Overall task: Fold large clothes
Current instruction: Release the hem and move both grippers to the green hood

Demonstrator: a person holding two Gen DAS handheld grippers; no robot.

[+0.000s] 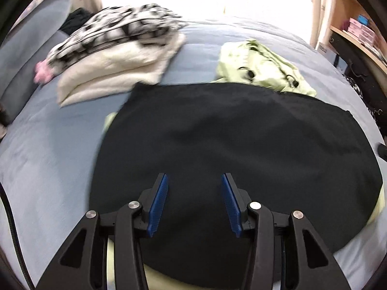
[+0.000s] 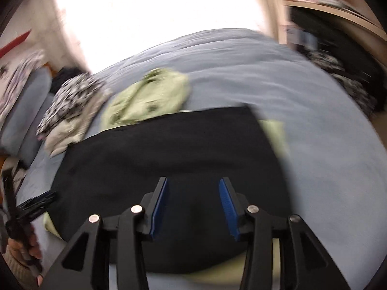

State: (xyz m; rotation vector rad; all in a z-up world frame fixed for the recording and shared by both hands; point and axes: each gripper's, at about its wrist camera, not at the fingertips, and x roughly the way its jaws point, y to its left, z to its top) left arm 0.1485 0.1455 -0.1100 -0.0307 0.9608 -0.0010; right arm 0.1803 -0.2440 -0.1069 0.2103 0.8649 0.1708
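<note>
A large black garment (image 1: 229,140) lies spread flat on the blue bed (image 1: 48,157); it also shows in the right wrist view (image 2: 169,149). A pale green garment (image 1: 261,65) lies under and behind it, its edges peeking out; it also shows in the right wrist view (image 2: 147,99). My left gripper (image 1: 194,181) is open and empty, hovering over the near part of the black garment. My right gripper (image 2: 193,186) is open and empty over the same garment's near edge. The left gripper (image 2: 36,203) also shows at the far left of the right wrist view, held in a hand.
A stack of folded clothes, black-and-white patterned on cream (image 1: 116,48), sits at the back left of the bed, next to blue pillows (image 1: 36,36). A wooden shelf with boxes (image 1: 358,31) stands at the right. A bright window is behind the bed.
</note>
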